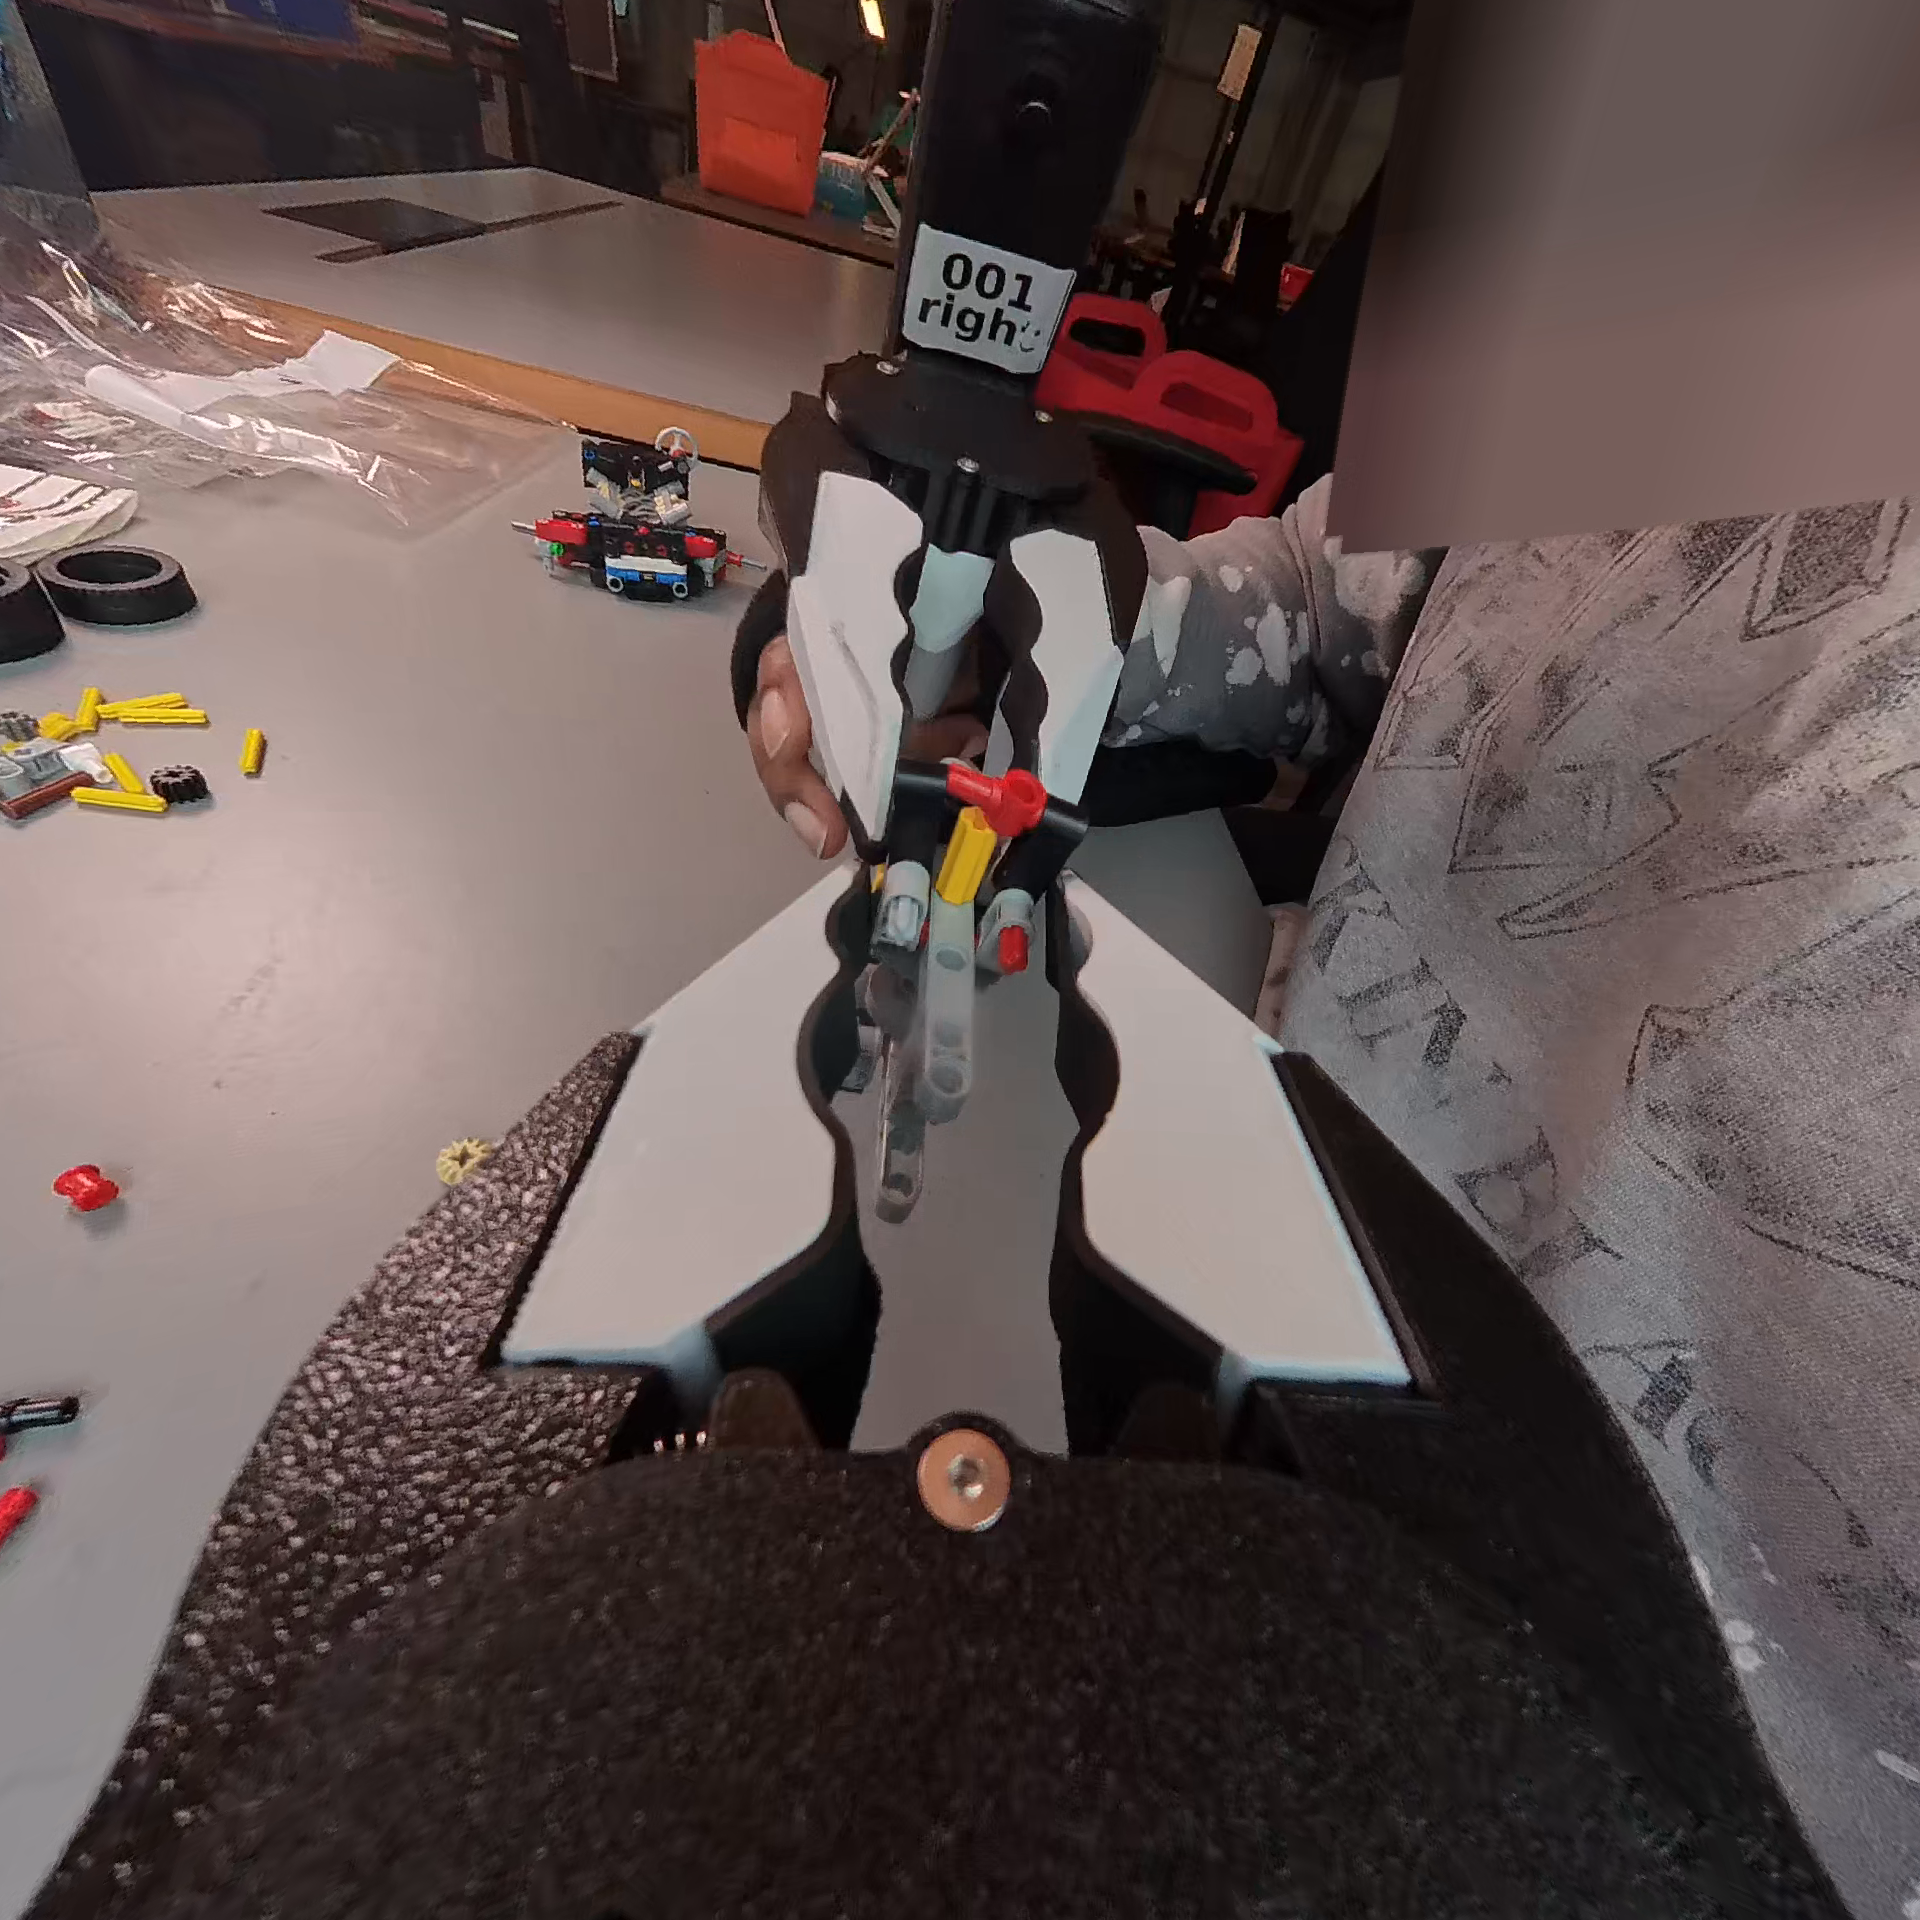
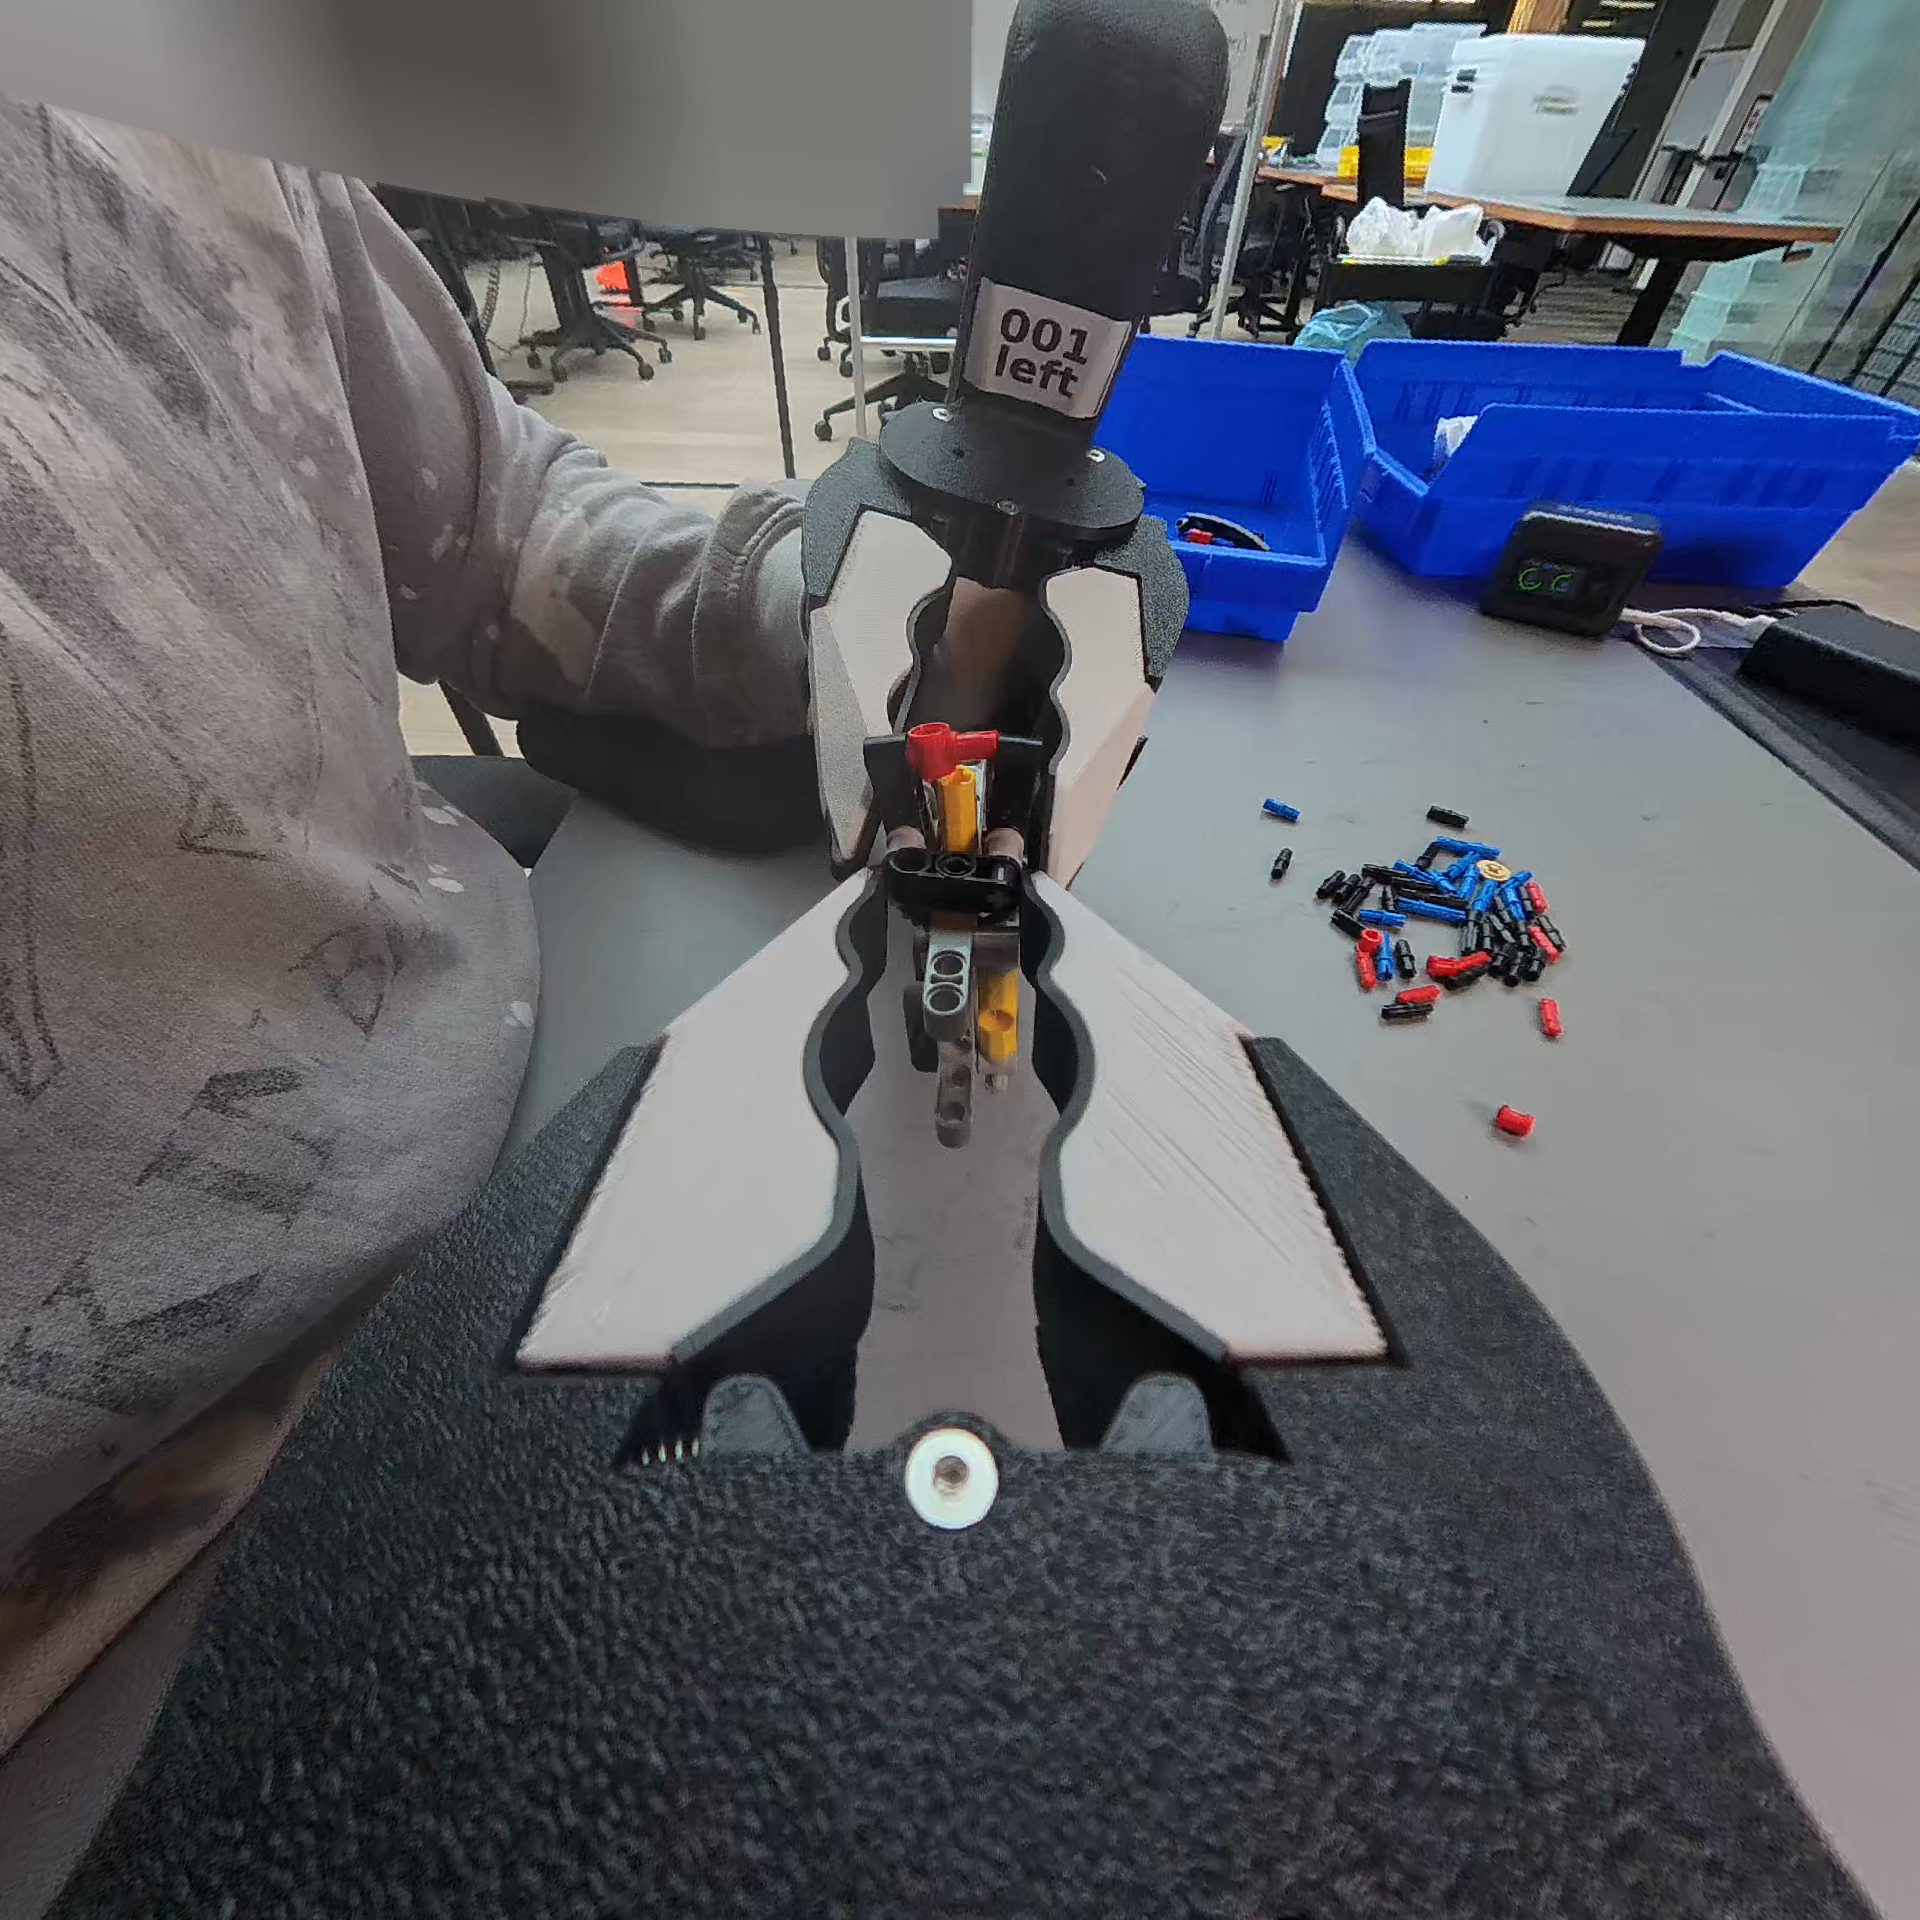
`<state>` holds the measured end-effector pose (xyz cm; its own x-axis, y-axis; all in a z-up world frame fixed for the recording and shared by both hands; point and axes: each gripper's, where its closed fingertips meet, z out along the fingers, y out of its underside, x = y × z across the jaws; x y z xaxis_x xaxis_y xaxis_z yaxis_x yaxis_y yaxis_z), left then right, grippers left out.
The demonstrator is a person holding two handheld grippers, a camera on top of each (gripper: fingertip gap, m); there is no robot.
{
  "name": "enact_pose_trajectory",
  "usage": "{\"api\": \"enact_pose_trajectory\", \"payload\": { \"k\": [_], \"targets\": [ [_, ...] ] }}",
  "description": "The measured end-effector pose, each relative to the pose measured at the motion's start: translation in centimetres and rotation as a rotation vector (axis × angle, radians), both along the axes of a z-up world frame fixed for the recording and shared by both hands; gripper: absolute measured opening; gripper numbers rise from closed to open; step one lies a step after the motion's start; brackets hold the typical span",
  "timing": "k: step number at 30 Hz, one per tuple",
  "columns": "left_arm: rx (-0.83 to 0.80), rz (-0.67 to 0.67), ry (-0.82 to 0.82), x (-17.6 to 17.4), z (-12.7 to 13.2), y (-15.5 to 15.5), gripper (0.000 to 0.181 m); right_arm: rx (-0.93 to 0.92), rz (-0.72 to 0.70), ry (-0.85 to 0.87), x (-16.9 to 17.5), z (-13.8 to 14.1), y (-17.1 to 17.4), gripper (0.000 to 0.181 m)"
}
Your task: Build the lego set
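**Lego sub-assembly pinched between both tongs**

Lego sub-assembly of grey beams, yellow connector and red pin (image 1: 961, 904) hangs above the grey bench (image 1: 416, 935), left tongs (image 1: 951, 935) and right tongs (image 2: 951, 894) each clamping an end. Uneven squeezing could pop joints apart. Farther off, only the left view shows the half-built black chassis (image 1: 639, 530); only the right shows the loose blue, black and red pins (image 2: 1444, 914).

Left hand-held gripper (image 1: 961, 914) and right hand-held gripper (image 2: 951, 883) face each other, tips nearly touching. Both jaws closed narrow, clamping. Right hand (image 1: 790, 727) wraps its handle.
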<state>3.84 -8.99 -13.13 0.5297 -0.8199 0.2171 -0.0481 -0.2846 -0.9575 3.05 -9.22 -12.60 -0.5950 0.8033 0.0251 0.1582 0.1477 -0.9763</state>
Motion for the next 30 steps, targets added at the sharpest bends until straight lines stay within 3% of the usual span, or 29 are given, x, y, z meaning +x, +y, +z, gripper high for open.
{"api": "enact_pose_trajectory", "payload": {
  "k": [11, 17, 30],
  "targets": [
    [0.022, -0.056, 0.103, 0.8, -1.0, -1.0, 0.029, -0.104, 0.116, -0.030, 1.1, -0.3, -1.0, 0.026],
    [0.062, -0.001, 0.165, 0.3, -1.3, -0.4, 0.029, -0.123, 0.084, -0.016, 0.4, -0.3, -0.4, 0.023],
    [0.033, 0.052, 0.038, -0.4, 0.6, 0.4, 0.027, -0.193, 0.036, 0.034, 0.0, 1.1, 0.6, 0.020]
  ]
}}
